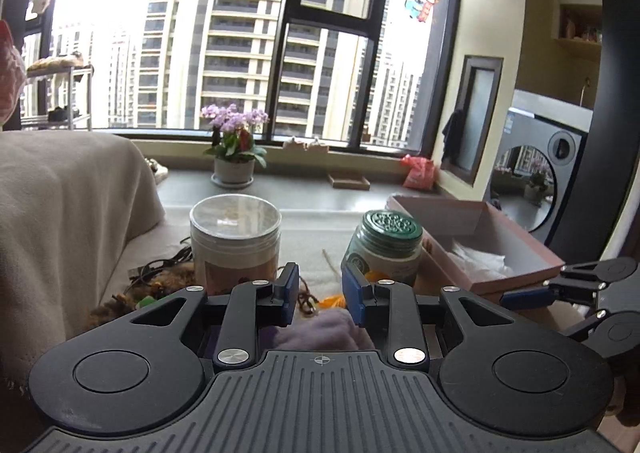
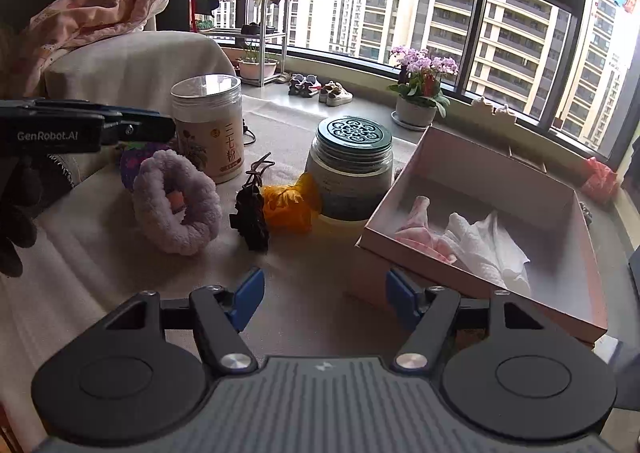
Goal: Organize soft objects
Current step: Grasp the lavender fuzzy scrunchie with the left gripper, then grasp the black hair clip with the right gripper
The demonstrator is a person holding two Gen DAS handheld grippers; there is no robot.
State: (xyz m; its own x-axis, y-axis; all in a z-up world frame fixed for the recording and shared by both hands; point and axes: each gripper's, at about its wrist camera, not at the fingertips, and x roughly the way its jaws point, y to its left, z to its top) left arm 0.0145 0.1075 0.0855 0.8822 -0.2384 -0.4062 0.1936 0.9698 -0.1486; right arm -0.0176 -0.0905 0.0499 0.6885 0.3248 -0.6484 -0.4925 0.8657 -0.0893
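Fluffy lilac ring (image 2: 176, 203), light and squashy, awaits a rim pinch; both tools (image 1: 320, 291) (image 2: 322, 295) gape empty.

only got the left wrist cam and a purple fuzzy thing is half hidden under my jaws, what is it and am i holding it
observer: It is a purple plush ring lying on the table. The left gripper is not holding it, and nothing is between the jaws.
operator: whats in the pink box, i only see a white bit
observer: In the pink box a white cloth lies with a pink soft item beside it, both toward the near end.
operator: and the right gripper
observer: The right gripper has its jaws open and empty, over bare table by the box's near-left corner.
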